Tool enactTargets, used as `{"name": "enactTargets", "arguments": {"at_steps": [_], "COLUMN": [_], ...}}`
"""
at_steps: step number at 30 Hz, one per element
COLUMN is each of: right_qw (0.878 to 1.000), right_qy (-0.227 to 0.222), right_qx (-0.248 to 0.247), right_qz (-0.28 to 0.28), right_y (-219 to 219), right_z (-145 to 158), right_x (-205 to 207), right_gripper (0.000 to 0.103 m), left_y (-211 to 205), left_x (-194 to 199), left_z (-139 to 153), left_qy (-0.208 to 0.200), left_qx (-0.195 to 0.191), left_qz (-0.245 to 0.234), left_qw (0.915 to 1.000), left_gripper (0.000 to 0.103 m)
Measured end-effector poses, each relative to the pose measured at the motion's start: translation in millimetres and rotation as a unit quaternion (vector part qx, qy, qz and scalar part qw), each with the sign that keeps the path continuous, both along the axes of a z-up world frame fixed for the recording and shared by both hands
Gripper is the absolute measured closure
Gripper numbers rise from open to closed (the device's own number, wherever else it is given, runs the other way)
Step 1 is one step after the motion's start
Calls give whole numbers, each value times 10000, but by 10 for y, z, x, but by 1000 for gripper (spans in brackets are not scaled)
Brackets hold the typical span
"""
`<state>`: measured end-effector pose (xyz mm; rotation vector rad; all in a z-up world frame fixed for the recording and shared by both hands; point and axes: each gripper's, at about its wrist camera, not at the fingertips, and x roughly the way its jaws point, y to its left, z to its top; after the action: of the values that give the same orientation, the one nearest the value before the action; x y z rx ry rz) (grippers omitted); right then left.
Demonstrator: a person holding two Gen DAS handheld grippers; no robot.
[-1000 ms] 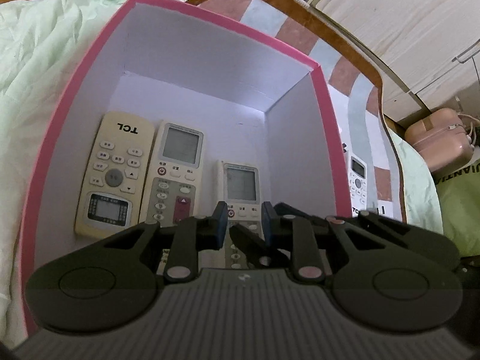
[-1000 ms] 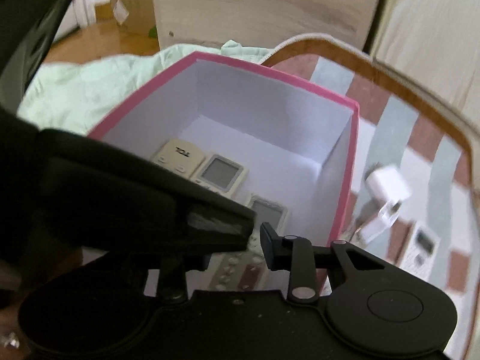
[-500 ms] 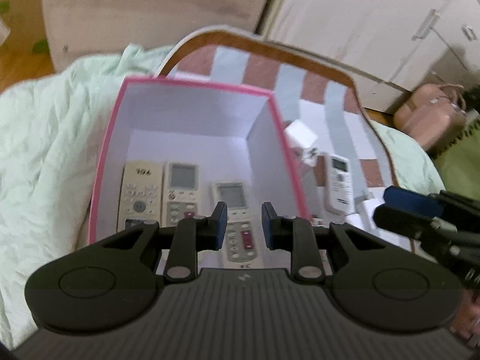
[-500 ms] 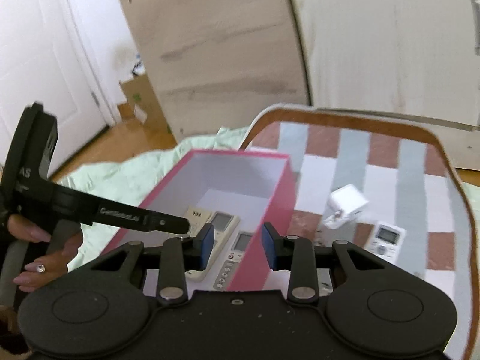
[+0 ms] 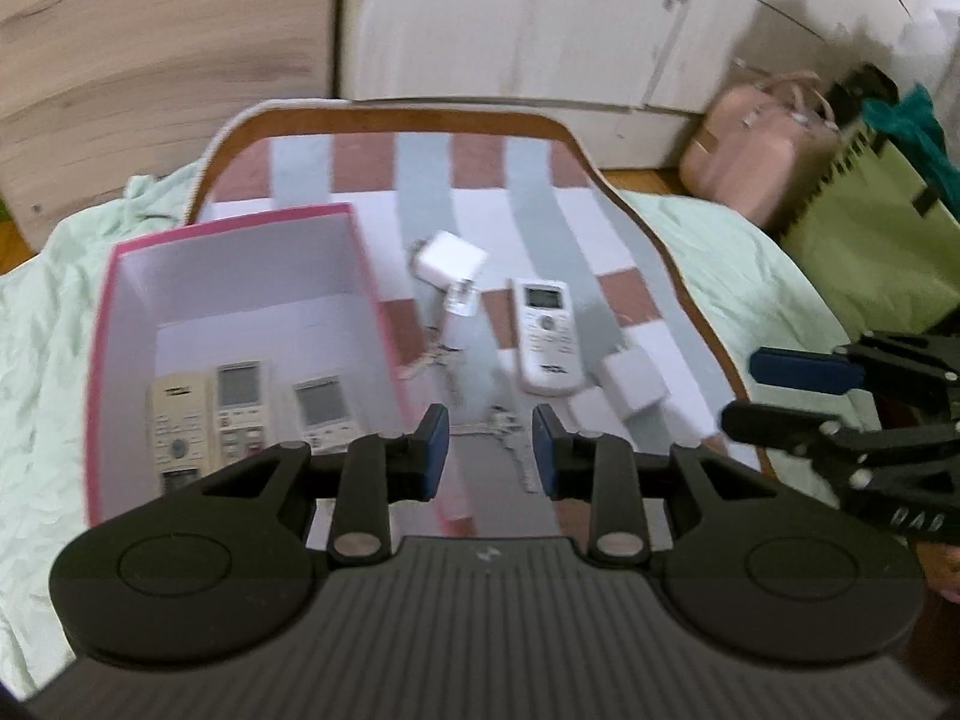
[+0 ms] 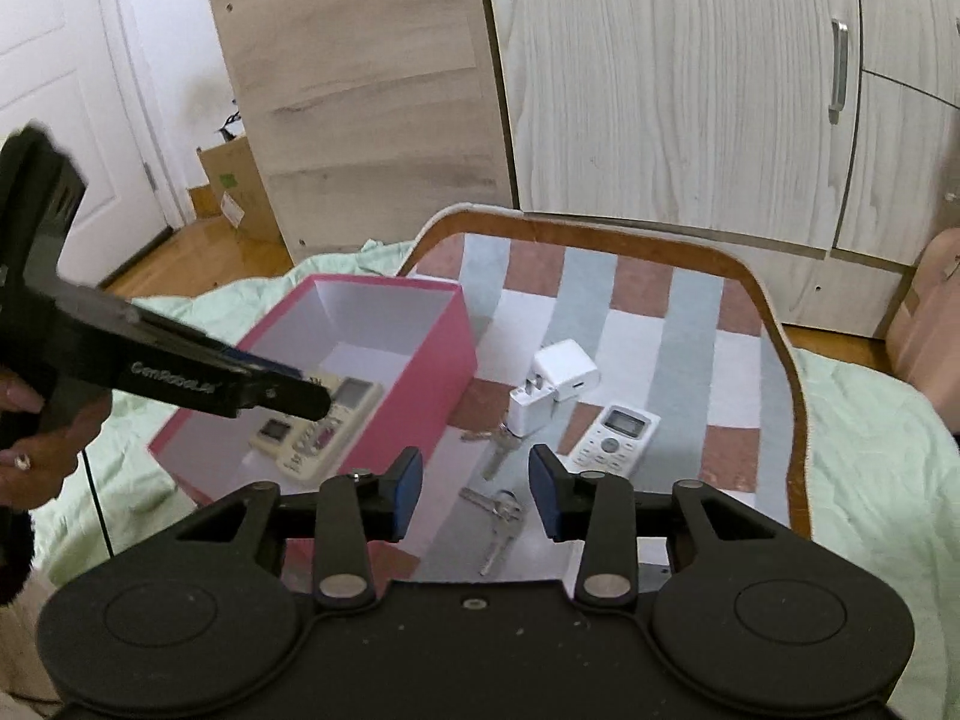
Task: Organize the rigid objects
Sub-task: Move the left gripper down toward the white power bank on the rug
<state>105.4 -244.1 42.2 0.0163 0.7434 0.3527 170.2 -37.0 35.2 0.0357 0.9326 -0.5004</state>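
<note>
My right claw, empty and spread, hangs nearer the white remote, which lies ahead-right, long axis angled away.

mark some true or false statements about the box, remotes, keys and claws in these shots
1. Three remotes lie inside the pink box. True.
2. The white remote lies in the box. False: it lies on the striped mat, outside the box.
3. The right claw is shut on a key. False: it is open and holds nothing; the keys lie on the mat.
4. The left claw is open and empty. True.
5. A white charger sits on the mat between the box and the white remote. True.
6. The box has a lid on. False: its top is open.
</note>
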Motion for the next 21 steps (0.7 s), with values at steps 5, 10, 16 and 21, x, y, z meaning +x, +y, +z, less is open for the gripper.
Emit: {"name": "enactTargets", "arguments": {"at_steps": [5,10,16,21], "right_qw": [9994,9992,9986,9977], "right_qy": [27,-42,10,375], "right_qx": [-294,-360,-528,-500], "right_qz": [167,150,-41,-277], "right_y": [-21,-82,-297,-511], "right_z": [-66,-62,-316,-757], "right_x": [-63,-120,59,348], "right_gripper": [55,44,35,35], "left_y": [-395,-680,-962,-1182], "left_x": [-5,34,240,494], "left_z": [-71,-148,-384,-770], "left_qy": [164,280,462,966], "left_qx": [30,-52,-95,-302], "left_qz": [-278,-558,-459,-312], "left_qw": [9995,9980,9978,9944], "left_gripper": [69,58,53,53]}}
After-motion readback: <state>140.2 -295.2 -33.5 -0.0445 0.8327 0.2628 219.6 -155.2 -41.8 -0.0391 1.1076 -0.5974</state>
